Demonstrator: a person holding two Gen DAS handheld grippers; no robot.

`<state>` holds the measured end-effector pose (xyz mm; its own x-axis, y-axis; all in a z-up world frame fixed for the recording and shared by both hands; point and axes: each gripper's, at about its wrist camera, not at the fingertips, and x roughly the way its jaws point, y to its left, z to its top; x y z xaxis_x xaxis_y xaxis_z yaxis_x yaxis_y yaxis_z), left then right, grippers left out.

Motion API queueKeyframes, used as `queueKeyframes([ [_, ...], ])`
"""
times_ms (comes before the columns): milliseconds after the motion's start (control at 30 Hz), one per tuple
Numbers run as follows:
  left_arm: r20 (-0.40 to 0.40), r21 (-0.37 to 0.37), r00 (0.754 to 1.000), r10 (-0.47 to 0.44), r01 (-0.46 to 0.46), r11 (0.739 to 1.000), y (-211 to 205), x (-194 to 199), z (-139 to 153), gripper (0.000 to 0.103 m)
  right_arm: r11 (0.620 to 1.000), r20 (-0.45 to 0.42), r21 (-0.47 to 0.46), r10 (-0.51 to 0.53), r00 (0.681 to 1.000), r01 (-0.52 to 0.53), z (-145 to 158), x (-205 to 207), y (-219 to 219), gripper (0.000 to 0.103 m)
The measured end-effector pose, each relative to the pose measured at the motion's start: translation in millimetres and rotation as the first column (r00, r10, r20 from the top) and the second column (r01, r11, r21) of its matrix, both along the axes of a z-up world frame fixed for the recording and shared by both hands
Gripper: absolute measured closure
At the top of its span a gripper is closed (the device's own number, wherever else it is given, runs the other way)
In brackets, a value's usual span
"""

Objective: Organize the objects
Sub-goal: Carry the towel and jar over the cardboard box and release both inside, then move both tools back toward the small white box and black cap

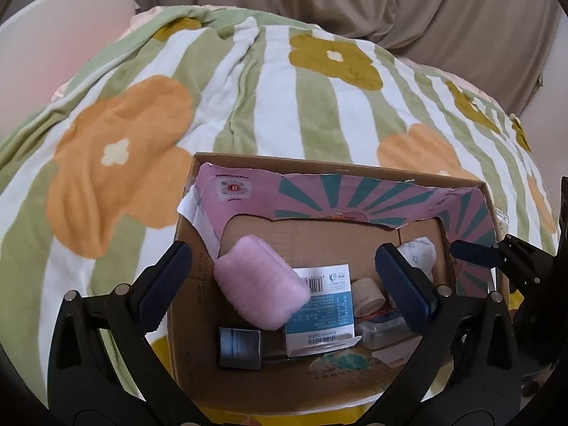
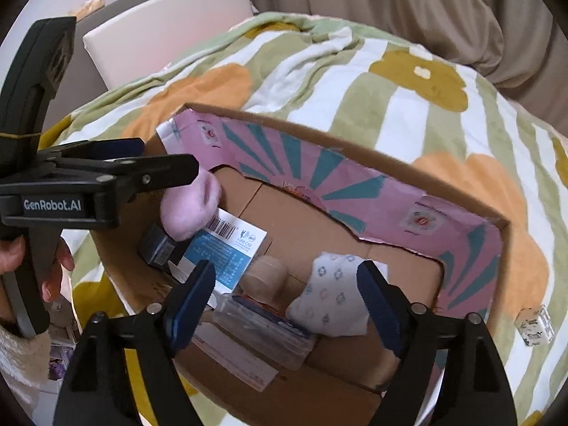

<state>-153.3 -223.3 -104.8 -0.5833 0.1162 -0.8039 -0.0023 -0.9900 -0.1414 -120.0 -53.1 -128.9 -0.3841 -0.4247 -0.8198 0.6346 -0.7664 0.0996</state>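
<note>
Two grippers poised over the cardboard box at centre frame on a flowered blanket. Left gripper spread wide, pads clear of the pink fuzzy pouch lying tilted inside. Right gripper also parted, empty, straddling the white patterned cloth lower right of centre.

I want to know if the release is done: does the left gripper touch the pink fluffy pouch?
Apart. In the left wrist view the left gripper stands wide open, with clear gaps between both pads and the pink fluffy pouch, which lies in the cardboard box.
</note>
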Motion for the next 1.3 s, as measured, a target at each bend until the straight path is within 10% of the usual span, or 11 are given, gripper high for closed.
queueKeyframes([
  [833,-0.053,-0.028,0.998,-0.031,0.03,0.999,22.8,35.7,41.7,0.0,0.999,-0.049,-0.002,-0.042,0.998,0.042,29.4,25.5,22.9,0.024],
  [1300,-0.113,-0.027,0.982,-0.149,0.147,0.989,128.9,22.8,86.5,0.0,0.985,-0.124,-0.033,-0.173,0.977,0.171,87.3,23.9,139.4,0.018],
])
